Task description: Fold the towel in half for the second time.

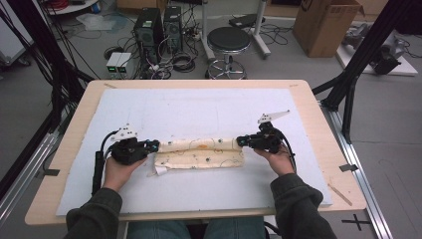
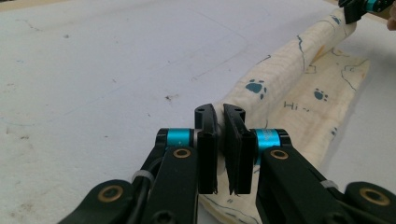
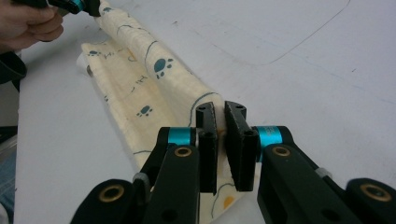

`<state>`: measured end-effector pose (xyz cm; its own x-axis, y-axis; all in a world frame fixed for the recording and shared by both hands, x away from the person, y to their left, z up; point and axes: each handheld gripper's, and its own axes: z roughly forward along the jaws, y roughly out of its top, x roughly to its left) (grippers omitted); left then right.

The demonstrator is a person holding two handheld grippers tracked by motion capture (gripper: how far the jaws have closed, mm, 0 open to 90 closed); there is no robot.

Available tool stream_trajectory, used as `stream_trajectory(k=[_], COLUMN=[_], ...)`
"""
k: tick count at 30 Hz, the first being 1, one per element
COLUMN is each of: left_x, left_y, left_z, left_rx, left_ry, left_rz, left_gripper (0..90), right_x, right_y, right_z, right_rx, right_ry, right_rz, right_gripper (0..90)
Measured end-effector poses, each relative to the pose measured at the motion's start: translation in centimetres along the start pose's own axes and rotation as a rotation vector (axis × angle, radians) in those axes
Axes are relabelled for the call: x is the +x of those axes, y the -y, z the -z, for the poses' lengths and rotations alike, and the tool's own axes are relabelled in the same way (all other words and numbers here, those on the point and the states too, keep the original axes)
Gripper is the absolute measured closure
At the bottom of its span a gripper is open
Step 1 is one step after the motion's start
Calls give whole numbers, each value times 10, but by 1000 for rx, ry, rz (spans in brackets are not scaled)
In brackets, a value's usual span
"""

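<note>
I have the folded cream cloth [image 1: 200,153] lying near the front middle of the white mat [image 1: 199,107]. My left gripper [image 1: 153,145] has its jaws pinched nearly closed on the cloth's left end, and my right gripper [image 1: 242,141] is clamped the same way on its right end, lifting the cloth's far fold off the mat.

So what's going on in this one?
A person is folding or rolling a cream fabric cloth printed with blue paw prints on a white foam-covered table. The left gripper pinches the cloth's left end and the right gripper its right end, both shut on the raised far fold. The cloth lies as a long narrow strip between them.
</note>
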<state>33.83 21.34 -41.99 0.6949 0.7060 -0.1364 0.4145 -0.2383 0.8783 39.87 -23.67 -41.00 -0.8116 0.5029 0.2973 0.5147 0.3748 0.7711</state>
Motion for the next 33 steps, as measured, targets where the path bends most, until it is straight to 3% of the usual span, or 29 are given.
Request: stream_trajectory(k=[22,26,33], left_x=[-17,-18,-18], left_y=[3,11,15], left_z=[9,9,9], left_rx=[55,67,91], left_ry=[23,18,19], left_rz=[-88,-73,-86], left_gripper=[830,829,827], right_x=[11,14,20], right_y=[16,20,25], right_z=[6,7,6], right_rx=[0,2,18], right_ry=[-8,-14,-11], right_rz=[26,25,50], right_gripper=[833,831,827])
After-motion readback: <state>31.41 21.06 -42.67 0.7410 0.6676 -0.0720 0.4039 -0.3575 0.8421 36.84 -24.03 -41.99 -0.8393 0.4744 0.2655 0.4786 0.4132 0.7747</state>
